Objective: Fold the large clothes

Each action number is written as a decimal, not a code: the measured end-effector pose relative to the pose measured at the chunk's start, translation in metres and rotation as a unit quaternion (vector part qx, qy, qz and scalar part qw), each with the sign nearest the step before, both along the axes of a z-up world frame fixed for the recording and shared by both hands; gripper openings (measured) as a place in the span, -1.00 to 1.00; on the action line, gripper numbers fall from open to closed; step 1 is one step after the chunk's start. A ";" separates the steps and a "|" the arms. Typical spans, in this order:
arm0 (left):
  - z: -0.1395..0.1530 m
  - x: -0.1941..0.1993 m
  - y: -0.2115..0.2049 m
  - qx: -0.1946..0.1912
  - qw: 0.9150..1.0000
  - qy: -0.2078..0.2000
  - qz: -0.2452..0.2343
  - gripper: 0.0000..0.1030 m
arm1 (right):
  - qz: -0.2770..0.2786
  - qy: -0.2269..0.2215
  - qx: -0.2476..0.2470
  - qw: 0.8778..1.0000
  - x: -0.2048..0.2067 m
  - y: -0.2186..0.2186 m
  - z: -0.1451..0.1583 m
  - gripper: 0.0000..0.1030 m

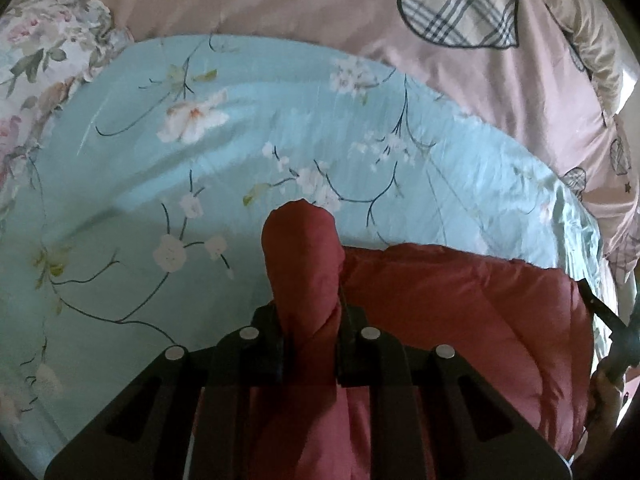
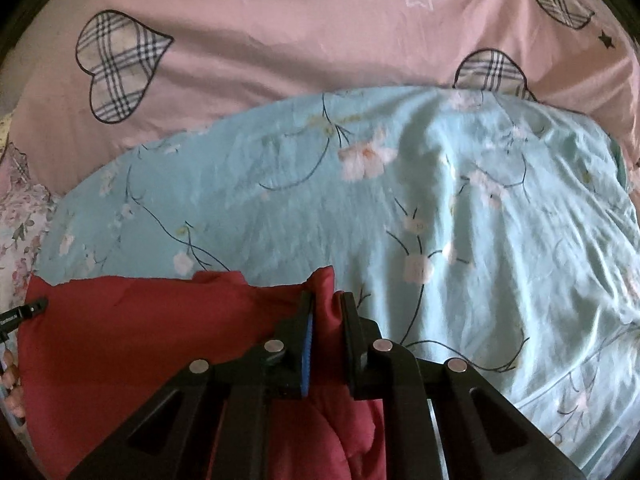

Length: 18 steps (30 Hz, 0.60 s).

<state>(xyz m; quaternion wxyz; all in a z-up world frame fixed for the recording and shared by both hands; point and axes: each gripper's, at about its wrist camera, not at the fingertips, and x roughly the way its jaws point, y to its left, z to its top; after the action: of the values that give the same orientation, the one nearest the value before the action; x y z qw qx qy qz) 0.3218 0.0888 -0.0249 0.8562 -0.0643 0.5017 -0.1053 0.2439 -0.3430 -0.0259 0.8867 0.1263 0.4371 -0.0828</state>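
A puffy red quilted garment point(image 1: 460, 304) hangs between the two tools, lifted over a bed spread with a light blue floral sheet point(image 1: 200, 184) that lies on a pink cover printed with plaid hearts point(image 1: 460, 4). The left gripper point(image 1: 310, 312) has its jaws closed on a bunched roll of the red fabric that sticks up past the tips. The right gripper point(image 2: 326, 312) has its jaws clamped on another thick bunch at the garment's opposite end, with a blue pad showing on one jaw. The span of cloth between the two holds sags toward the near edge of the bed.

The main risk appears to be slippage. The padded fabric is slick-looking and bulky, and each hold takes only a wad of it, so a sharp pull apart could draw it out of one side. If one end drops, the fold would likely land crooked or collapse into a heap. Uneven height between the two ends could also skew the edge. Dragging the garment low might rumple the loose blue sheet beneath.
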 end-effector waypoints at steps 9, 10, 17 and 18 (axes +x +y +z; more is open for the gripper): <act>-0.012 0.005 -0.003 0.000 1.000 0.010 -0.001 -0.65 | -0.016 0.015 0.022 1.000 0.004 -0.010 -0.016 -0.80; -0.012 0.005 -0.001 -0.003 1.000 0.010 0.000 -0.61 | -0.017 0.015 0.024 0.999 0.003 -0.011 -0.017 -0.81; -0.013 0.002 0.020 -0.024 0.998 0.008 0.051 0.05 | -0.018 0.019 0.023 0.999 0.004 -0.011 -0.018 -0.80; -0.013 0.003 0.020 -0.023 0.998 0.009 0.051 0.05 | -0.018 0.020 0.024 0.999 0.005 -0.011 -0.018 -0.80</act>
<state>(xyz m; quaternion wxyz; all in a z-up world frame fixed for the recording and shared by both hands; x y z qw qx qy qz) 0.3244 0.1086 -0.0382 0.8540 -0.1106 0.5032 -0.0728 0.2484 -0.3540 -0.0437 0.8728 0.1537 0.4542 -0.0908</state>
